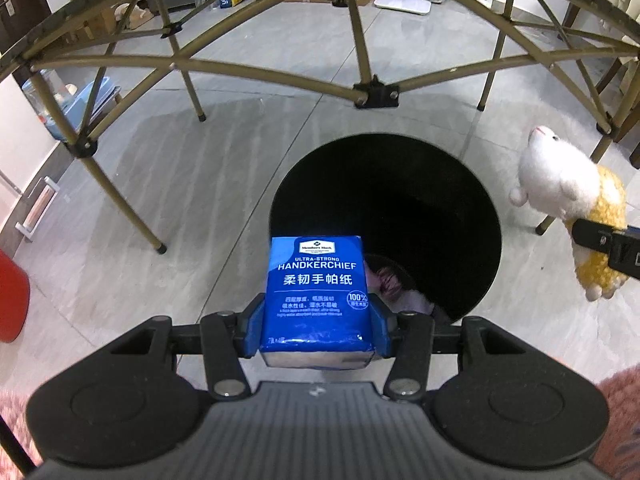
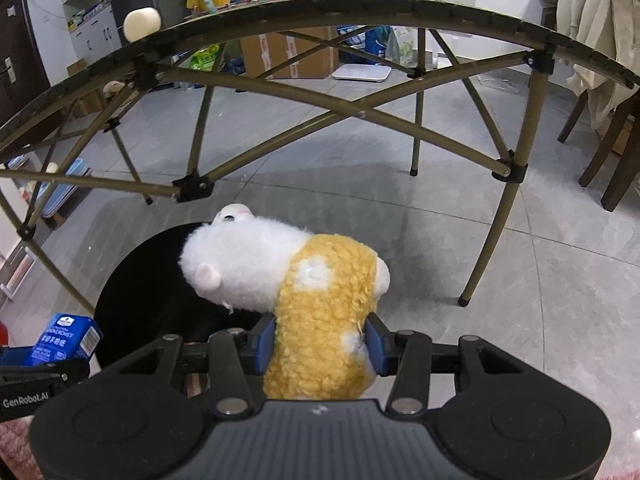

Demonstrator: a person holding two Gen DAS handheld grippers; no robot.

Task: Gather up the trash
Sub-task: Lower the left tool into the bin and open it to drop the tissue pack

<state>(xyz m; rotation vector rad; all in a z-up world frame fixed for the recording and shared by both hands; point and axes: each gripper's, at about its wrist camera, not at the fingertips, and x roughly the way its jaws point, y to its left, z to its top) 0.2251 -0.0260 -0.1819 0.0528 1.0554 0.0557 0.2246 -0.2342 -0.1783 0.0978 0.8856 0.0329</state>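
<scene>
My left gripper (image 1: pixel 316 332) is shut on a blue handkerchief tissue pack (image 1: pixel 318 292), held upright over the near rim of a round black bin (image 1: pixel 420 208) on the floor. Some crumpled trash (image 1: pixel 390 280) lies inside the bin. My right gripper (image 2: pixel 320 344) is shut on a white and yellow plush toy (image 2: pixel 304 288), whose head leans over the bin (image 2: pixel 152 292). From the left wrist view the plush toy (image 1: pixel 568 204) hangs at the right of the bin. The tissue pack (image 2: pixel 66 338) shows at the right wrist view's lower left.
A folding table with a tan metal frame (image 1: pixel 372 88) arches over the floor just beyond the bin, its legs (image 2: pixel 492 232) standing around it. Wooden chairs (image 2: pixel 612 148) stand to the right. Boxes and bags (image 2: pixel 288 56) line the far wall. A red object (image 1: pixel 12 296) sits at the left.
</scene>
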